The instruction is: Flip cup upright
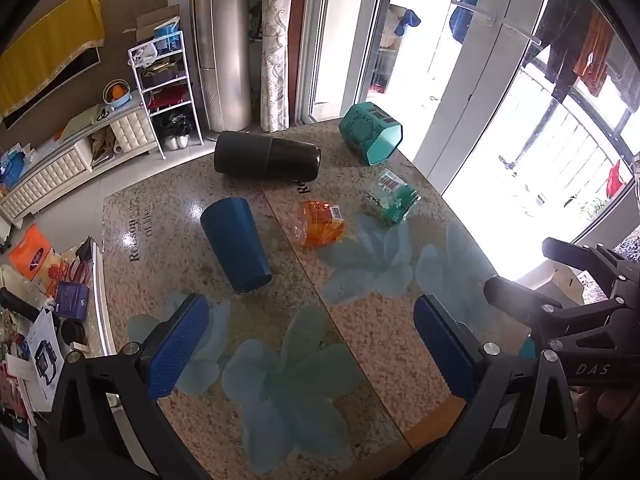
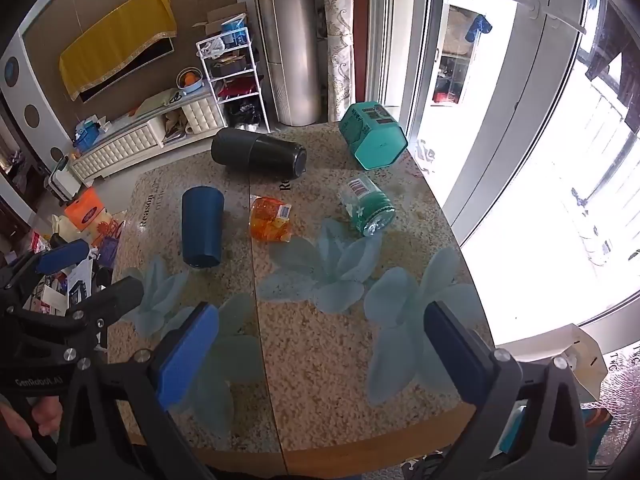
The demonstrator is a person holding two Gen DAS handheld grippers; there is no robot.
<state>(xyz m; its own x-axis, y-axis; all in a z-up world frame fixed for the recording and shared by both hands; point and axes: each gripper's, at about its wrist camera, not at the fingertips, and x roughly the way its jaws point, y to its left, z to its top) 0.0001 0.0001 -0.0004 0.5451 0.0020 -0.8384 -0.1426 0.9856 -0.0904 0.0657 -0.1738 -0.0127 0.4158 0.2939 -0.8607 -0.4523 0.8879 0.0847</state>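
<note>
Surface (image 1: 380, 344): speckled stone-look top with pale blue flowers printed on it, stretching out under both my grippers.
Black tumbler (image 1: 267, 156): biggest piece here, lying on its side at the far end, just beyond the blue cup.
Teal hexagonal cup (image 1: 370, 133): tipped over at the far right corner, open mouth facing me and to the right.
Blue cup (image 1: 235, 243): there's my task piece, down on its side left of centre, well apart from both grippers.
Green bottle (image 1: 391, 196): on its side, right of centre, barcode label up.
Orange bottle (image 1: 322, 222): crumpled, lying between the blue cup and the green bottle.
Left gripper (image 1: 312, 346): blue pads spread wide, nothing between them, hovering over the near edge.
Right gripper (image 2: 320, 354): also spread wide and holding nothing, over the near flowers.
</note>
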